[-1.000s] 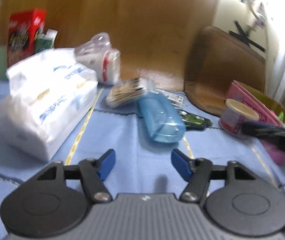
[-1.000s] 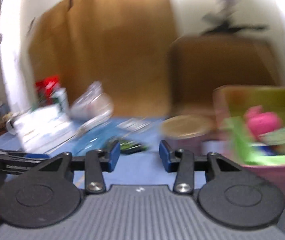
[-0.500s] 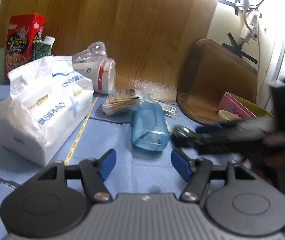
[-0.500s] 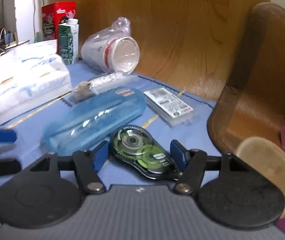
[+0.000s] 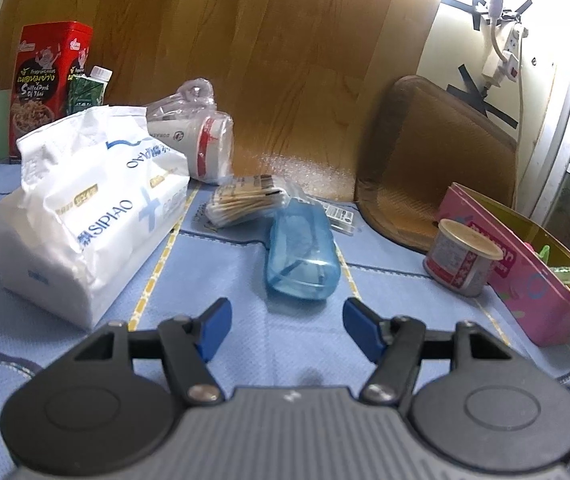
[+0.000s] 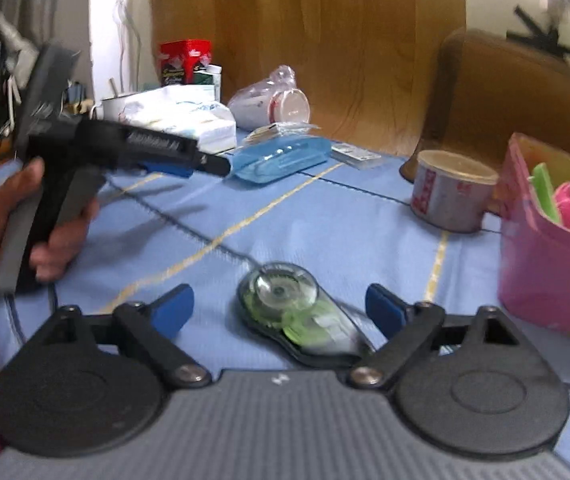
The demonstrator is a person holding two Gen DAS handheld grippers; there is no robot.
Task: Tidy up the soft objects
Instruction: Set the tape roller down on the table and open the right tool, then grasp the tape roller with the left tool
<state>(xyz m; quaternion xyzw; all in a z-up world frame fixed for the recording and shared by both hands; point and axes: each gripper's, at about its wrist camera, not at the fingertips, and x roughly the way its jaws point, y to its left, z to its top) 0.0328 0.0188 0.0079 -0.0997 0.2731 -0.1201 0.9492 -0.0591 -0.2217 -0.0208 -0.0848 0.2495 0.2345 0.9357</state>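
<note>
Holding my right gripper [image 6: 279, 306] spread, I have one green tape dispenser [image 6: 299, 314] lying loose between its fingers. My left gripper [image 5: 285, 320] gapes too, empty — one blue case [image 5: 301, 256] just ahead, one tissue pack [image 5: 89, 208] to its left, one tin [image 5: 461, 260] beside one pink box [image 5: 525, 276] holding soft toys.
</note>
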